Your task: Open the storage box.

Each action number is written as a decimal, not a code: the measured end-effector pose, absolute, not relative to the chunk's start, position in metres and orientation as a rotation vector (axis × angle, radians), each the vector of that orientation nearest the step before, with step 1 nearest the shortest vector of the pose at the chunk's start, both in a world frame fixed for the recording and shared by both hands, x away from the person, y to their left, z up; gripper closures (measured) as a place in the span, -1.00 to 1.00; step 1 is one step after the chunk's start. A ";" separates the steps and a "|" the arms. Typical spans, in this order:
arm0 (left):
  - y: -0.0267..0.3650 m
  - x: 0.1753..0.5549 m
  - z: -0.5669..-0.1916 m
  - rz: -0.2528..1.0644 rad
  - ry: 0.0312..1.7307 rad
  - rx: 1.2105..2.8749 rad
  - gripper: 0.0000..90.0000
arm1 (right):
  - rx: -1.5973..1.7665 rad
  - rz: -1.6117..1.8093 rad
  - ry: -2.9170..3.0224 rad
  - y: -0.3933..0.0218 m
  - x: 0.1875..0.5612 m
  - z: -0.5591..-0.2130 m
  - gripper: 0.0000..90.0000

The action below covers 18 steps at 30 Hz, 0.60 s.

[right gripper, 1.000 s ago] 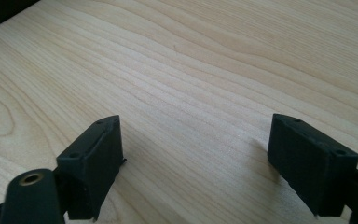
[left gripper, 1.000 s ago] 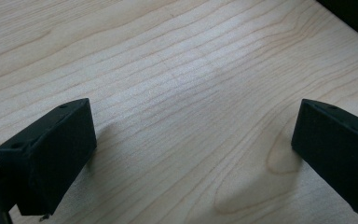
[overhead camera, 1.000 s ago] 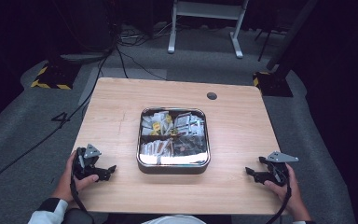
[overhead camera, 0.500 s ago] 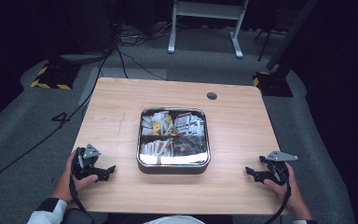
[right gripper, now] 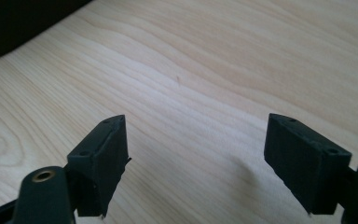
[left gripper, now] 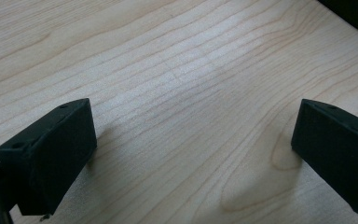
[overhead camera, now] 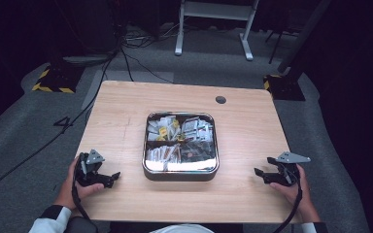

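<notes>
**Pale wood, one shiny tin, both grippers at rest**

Light wood with a fine wavy grain makes up the table (overhead camera: 126, 111) in front of you, a rounded-corner rectangle with a small dark round hole (overhead camera: 220, 100) near its far edge. At its middle sits a square metal tray (overhead camera: 180, 171) with rounded corners and a polished, mirror-like rim. It is packed with small flat packets (overhead camera: 179, 138) in white, yellow and brown, too small to read.

Your left gripper (overhead camera: 108, 177) rests at the near left of the table, well apart from the tray, with your left hand (overhead camera: 70, 182) wrapped around its black body. In the left gripper view its two blocky matte black jaws stand spread wide over bare wood, with nothing between them.

Your right gripper (overhead camera: 261, 174) lies at the near right, also well away from the tray, held in your right hand (overhead camera: 296, 189), a grey three-cornered plate on top. In the right gripper view its jaws are likewise wide apart over empty grain.

Grey carpet (overhead camera: 19, 131) surrounds the table, with black cables (overhead camera: 131, 58) trailing across it.
</notes>
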<state>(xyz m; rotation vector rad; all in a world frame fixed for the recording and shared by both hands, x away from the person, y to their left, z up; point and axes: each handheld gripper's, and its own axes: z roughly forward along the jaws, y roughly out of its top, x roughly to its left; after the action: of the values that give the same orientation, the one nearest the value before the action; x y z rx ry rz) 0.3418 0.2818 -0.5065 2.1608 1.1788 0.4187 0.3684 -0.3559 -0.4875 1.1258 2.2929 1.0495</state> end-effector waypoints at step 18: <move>0.282 0.342 -0.507 0.419 1.179 2.160 -0.99 | 0.963 1.101 2.326 -0.320 0.383 -0.453 -0.44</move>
<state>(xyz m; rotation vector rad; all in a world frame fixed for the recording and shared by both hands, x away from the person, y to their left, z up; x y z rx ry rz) 0.3418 0.2819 -0.5065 2.1595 1.1794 0.4193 0.3825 -0.3201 -0.4530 0.9631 2.3257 1.1015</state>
